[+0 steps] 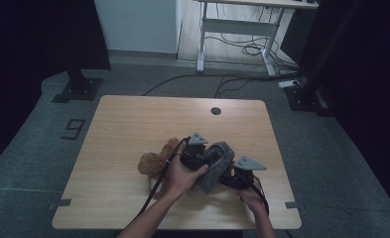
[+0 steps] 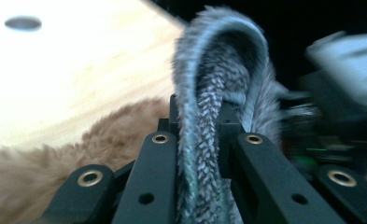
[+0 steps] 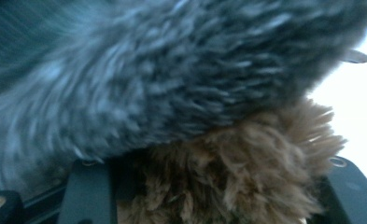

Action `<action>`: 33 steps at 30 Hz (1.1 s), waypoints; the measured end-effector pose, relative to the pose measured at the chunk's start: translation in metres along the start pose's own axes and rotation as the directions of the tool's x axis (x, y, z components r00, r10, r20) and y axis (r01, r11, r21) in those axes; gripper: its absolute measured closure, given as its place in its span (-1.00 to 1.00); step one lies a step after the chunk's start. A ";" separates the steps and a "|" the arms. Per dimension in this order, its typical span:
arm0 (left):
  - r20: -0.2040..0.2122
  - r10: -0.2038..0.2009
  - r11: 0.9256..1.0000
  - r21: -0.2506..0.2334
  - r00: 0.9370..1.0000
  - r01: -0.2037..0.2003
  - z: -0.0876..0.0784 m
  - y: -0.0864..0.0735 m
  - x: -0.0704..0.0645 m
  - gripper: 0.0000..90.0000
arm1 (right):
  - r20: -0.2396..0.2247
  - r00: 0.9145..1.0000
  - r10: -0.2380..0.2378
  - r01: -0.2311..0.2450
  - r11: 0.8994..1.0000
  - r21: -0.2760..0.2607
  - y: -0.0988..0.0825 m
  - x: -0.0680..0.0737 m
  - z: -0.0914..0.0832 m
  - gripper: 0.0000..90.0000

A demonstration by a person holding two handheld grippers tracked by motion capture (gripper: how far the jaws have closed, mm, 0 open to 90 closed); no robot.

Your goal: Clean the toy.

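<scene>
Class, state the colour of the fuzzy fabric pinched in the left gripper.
Grey fuzzy fabric, clearest in the left gripper view.

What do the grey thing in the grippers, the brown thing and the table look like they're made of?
Grey thing: soft fabric with a fuzzy, knit-like pile; it folds limply where the left gripper pinches it. Likely fleece or felt.
Brown thing: shaggy plush with long tufted fibres, probably synthetic fur.
Table: light wood-grain top, smooth and matte; could be laminate rather than solid wood.
</scene>
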State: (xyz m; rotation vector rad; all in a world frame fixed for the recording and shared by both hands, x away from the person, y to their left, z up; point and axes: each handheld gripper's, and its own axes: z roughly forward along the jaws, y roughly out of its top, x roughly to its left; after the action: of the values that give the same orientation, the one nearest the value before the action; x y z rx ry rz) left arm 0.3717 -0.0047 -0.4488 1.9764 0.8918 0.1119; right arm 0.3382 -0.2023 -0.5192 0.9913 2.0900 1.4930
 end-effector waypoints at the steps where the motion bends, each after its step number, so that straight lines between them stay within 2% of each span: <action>1: 0.005 -0.023 1.000 -0.006 1.000 0.023 0.004 -0.005 0.006 0.82 | 0.013 1.000 -0.010 0.010 1.000 0.008 -0.002 0.000 0.000 -0.08; 3: 0.033 -0.084 0.996 -0.031 0.996 0.085 -0.001 -0.015 0.022 0.82 | 0.015 1.000 -0.011 0.011 1.000 0.003 -0.004 0.000 0.000 -0.08; 4: 0.033 -0.084 0.996 -0.031 0.996 0.085 -0.001 -0.015 0.022 0.82 | 0.015 1.000 -0.011 0.011 1.000 0.003 -0.004 0.000 0.000 -0.08; 5: 0.004 -0.091 0.995 -0.038 0.996 0.092 -0.009 -0.020 0.030 0.82 | 0.022 1.000 -0.013 0.013 1.000 0.003 -0.003 0.001 0.000 -0.07; 6: 0.004 -0.091 0.995 -0.038 0.996 0.092 -0.009 -0.020 0.030 0.82 | 0.025 1.000 -0.013 0.013 1.000 0.003 -0.003 0.001 0.001 -0.07; 7: -0.020 -0.091 0.995 -0.037 0.996 0.090 -0.019 -0.025 0.038 0.83 | 0.025 1.000 -0.010 0.010 1.000 0.000 -0.003 0.001 0.000 -0.07; 10: -0.020 -0.096 0.995 -0.032 0.995 0.095 -0.028 -0.030 0.043 0.84 | 0.024 1.000 -0.008 0.008 1.000 -0.003 -0.003 0.001 0.000 -0.06; 11: -0.032 -0.079 0.996 -0.039 0.996 0.078 -0.035 -0.035 0.043 0.84 | 0.026 1.000 -0.012 0.012 1.000 -0.002 -0.003 0.002 0.000 -0.06; 12: -0.032 -0.079 0.996 -0.039 0.996 0.078 -0.035 -0.035 0.043 0.84 | 0.026 1.000 -0.012 0.012 1.000 -0.002 -0.003 0.002 0.000 -0.06; 16: -0.074 -0.052 0.997 -0.069 0.996 0.047 -0.054 -0.040 0.045 0.83 | 0.023 1.000 0.000 0.000 1.000 -0.011 -0.004 0.000 0.000 -0.06; 18: -0.080 -0.067 0.995 -0.085 0.995 0.060 -0.065 -0.041 0.052 0.83 | 0.024 1.000 0.003 -0.003 1.000 -0.011 -0.004 -0.001 0.000 -0.06; 19: -0.085 -0.088 0.992 -0.103 0.992 0.079 -0.074 -0.043 0.059 0.83 | 0.025 1.000 0.005 -0.005 1.000 -0.012 -0.004 -0.001 0.000 -0.06; 21: -0.104 -0.100 0.988 -0.124 0.990 0.087 -0.084 -0.045 0.064 0.83 | 0.025 1.000 0.005 -0.005 1.000 -0.011 -0.004 -0.001 0.000 -0.06; 22: -0.104 -0.100 0.988 -0.124 0.990 0.087 -0.084 -0.045 0.064 0.83 | 0.025 1.000 0.005 -0.005 1.000 -0.011 -0.004 -0.001 0.000 -0.06; 23: -0.139 -0.107 0.984 -0.154 0.985 0.085 -0.096 -0.046 0.071 0.83 | 0.024 1.000 0.003 -0.003 1.000 -0.013 -0.005 -0.001 0.000 -0.05; 24: -0.139 -0.107 0.984 -0.154 0.985 0.085 -0.096 -0.046 0.071 0.83 | 0.024 1.000 0.003 -0.003 1.000 -0.013 -0.005 -0.001 0.000 -0.05; 25: -0.160 -0.111 0.983 -0.164 0.981 0.085 -0.102 -0.047 0.076 0.83 | 0.024 1.000 0.000 0.000 1.000 -0.013 -0.005 -0.001 0.000 -0.05; 26: -0.180 -0.121 0.981 -0.171 0.976 0.090 -0.108 -0.048 0.081 0.83 | 0.024 1.000 -0.003 0.003 1.000 -0.013 -0.005 -0.001 0.000 -0.05; 27: -0.197 -0.152 0.977 -0.178 0.969 0.117 -0.118 -0.053 0.093 0.83 | 0.022 1.000 -0.005 0.006 1.000 -0.012 -0.005 -0.001 -0.001 -0.05; 28: -0.197 -0.152 0.977 -0.178 0.969 0.117 -0.118 -0.053 0.093 0.83 | 0.022 1.000 -0.005 0.006 1.000 -0.012 -0.005 -0.001 -0.001 -0.05; 29: -0.217 -0.173 0.975 -0.175 0.961 0.136 -0.126 -0.059 0.103 0.83 | 0.019 1.000 -0.006 0.006 1.000 -0.013 -0.005 -0.001 -0.001 -0.06; 30: -0.217 -0.173 0.975 -0.175 0.961 0.136 -0.126 -0.059 0.103 0.83 | 0.019 1.000 -0.006 0.006 1.000 -0.013 -0.005 -0.001 -0.001 -0.06; 31: -0.232 -0.188 0.975 -0.165 0.954 0.151 -0.131 -0.065 0.111 0.83 | 0.019 1.000 -0.004 0.004 1.000 -0.016 -0.005 -0.001 -0.001 -0.06; 32: -0.232 -0.188 0.975 -0.165 0.954 0.151 -0.131 -0.065 0.111 0.83 | 0.019 1.000 -0.004 0.004 1.000 -0.016 -0.005 -0.001 -0.001 -0.06; 33: -0.247 -0.190 0.977 -0.146 0.950 0.158 -0.135 -0.069 0.118 0.83 | 0.020 1.000 -0.006 0.006 1.000 -0.014 -0.005 -0.001 -0.001 -0.06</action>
State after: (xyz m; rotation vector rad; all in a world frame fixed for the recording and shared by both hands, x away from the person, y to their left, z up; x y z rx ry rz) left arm 0.3644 0.1870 -0.4586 1.7831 1.1960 0.3232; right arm 0.3366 -0.2050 -0.5239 0.9900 2.0639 1.4876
